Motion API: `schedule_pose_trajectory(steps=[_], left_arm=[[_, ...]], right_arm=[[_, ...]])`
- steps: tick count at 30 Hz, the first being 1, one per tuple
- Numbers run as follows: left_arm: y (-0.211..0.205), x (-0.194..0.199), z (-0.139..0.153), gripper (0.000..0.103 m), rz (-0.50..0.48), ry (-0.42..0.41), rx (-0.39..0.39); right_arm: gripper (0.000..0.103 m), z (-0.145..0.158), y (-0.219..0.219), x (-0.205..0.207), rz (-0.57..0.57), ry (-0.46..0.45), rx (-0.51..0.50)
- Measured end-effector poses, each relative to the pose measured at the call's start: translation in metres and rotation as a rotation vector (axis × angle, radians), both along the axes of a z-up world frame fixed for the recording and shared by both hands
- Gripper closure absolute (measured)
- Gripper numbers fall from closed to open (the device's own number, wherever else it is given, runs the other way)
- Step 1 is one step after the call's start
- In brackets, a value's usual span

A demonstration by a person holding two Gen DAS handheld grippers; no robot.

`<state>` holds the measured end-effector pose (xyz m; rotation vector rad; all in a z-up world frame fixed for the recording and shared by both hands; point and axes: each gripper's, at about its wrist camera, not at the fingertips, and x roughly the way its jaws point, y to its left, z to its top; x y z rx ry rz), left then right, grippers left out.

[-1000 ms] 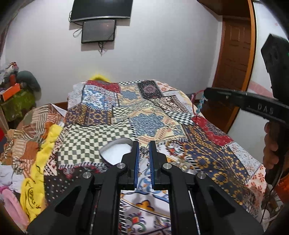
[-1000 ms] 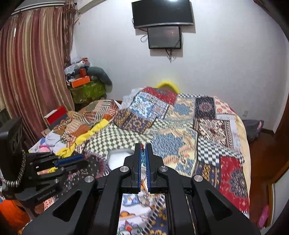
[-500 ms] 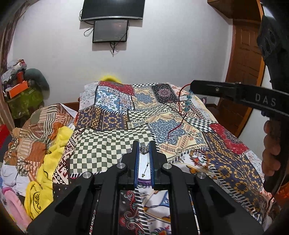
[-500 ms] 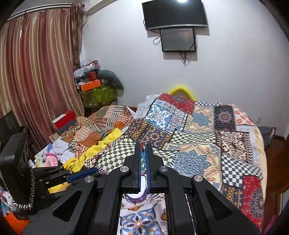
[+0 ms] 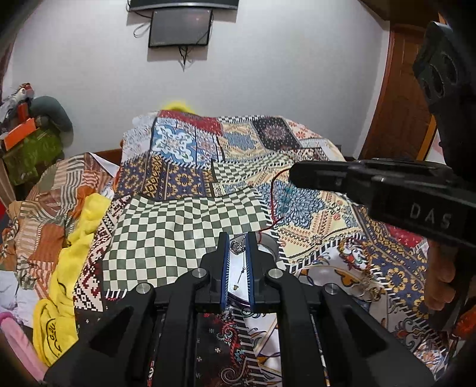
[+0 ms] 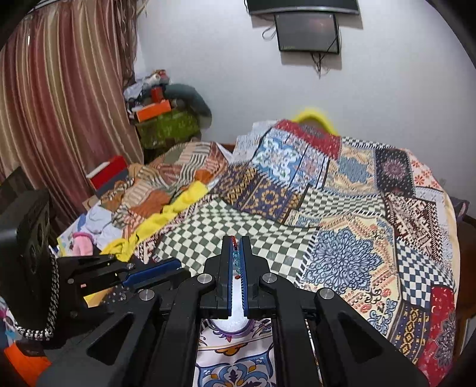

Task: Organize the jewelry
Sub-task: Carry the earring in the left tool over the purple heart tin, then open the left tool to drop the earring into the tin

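Note:
My left gripper (image 5: 238, 238) is shut on a silver chain necklace (image 5: 238, 247) whose pendant (image 5: 236, 287) hangs between the fingers, over a white dish (image 5: 267, 244) on the patchwork bedspread. My right gripper (image 6: 236, 241) is shut on a teal beaded bracelet with a red cord (image 6: 236, 256); in the left wrist view it (image 5: 294, 175) reaches in from the right, the beads (image 5: 287, 193) and the cord (image 5: 272, 202) dangling toward the dish. The dish also shows under the right fingers (image 6: 235, 323). The left gripper shows at lower left in the right wrist view (image 6: 175, 263).
More jewelry (image 5: 366, 285) lies on the bedspread right of the dish. A yellow cloth (image 5: 74, 244) and piled clothes lie along the bed's left side. A wooden door (image 5: 398, 98) stands at the right, a wall screen (image 5: 180, 26) at the back.
Both grippers have moved forward and lower over the bed. The right gripper came nearer the left, and the red cord now hangs down to the dish.

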<state>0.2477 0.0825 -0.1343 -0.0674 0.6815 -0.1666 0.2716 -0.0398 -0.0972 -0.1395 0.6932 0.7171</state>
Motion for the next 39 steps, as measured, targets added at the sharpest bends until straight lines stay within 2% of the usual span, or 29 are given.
schedule_pose_trajectory(steps=[15,21,24,31,36,39], left_arm=[[-0.006,0.036,-0.050,0.094,-0.049,0.159,-0.019],[-0.008,0.038,-0.062,0.094,-0.045,0.183,0.002],[-0.008,0.038,-0.062,0.094,-0.038,0.181,0.009],[-0.008,0.029,-0.052,0.091,-0.028,0.166,0.036],[-0.001,0.010,-0.039,0.073,0.016,0.133,0.014],[0.000,0.000,-0.030,0.072,0.023,0.116,0.017]], right_arm=[[0.099,-0.066,0.010,0.039,0.010,0.238,-0.103],[0.099,-0.084,0.009,0.044,0.024,0.327,-0.121],[0.099,-0.087,0.007,0.043,0.029,0.336,-0.118],[0.099,-0.081,0.010,0.039,0.018,0.279,-0.161],[0.098,-0.071,0.009,0.032,0.015,0.260,-0.165],[0.094,-0.062,0.007,0.023,0.013,0.230,-0.176]])
